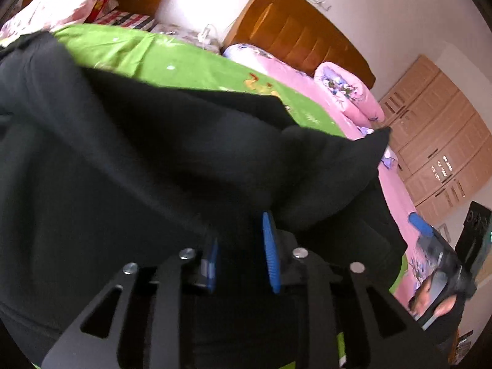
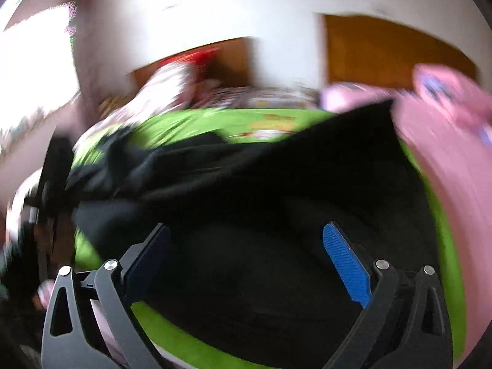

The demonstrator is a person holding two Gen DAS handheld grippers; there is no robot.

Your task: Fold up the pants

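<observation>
The black pants (image 1: 138, 160) lie on a green sheet (image 1: 147, 58) and fill most of the left wrist view. My left gripper (image 1: 241, 240) has its blue pads close together with black cloth bunched between them, lifted in a fold. In the blurred right wrist view the pants (image 2: 261, 190) spread over the green sheet (image 2: 190, 126). My right gripper (image 2: 246, 236) is open wide just above the cloth, with nothing between its blue pads (image 2: 347, 264). The right gripper also shows at the right edge of the left wrist view (image 1: 436, 264).
The bed has a pink quilt (image 1: 310, 77), a rolled pink blanket (image 1: 350, 92) and a wooden headboard (image 1: 295, 30). Flowered pillows (image 1: 58, 3) lie at the far left. A light wooden wardrobe (image 1: 436, 141) stands to the right.
</observation>
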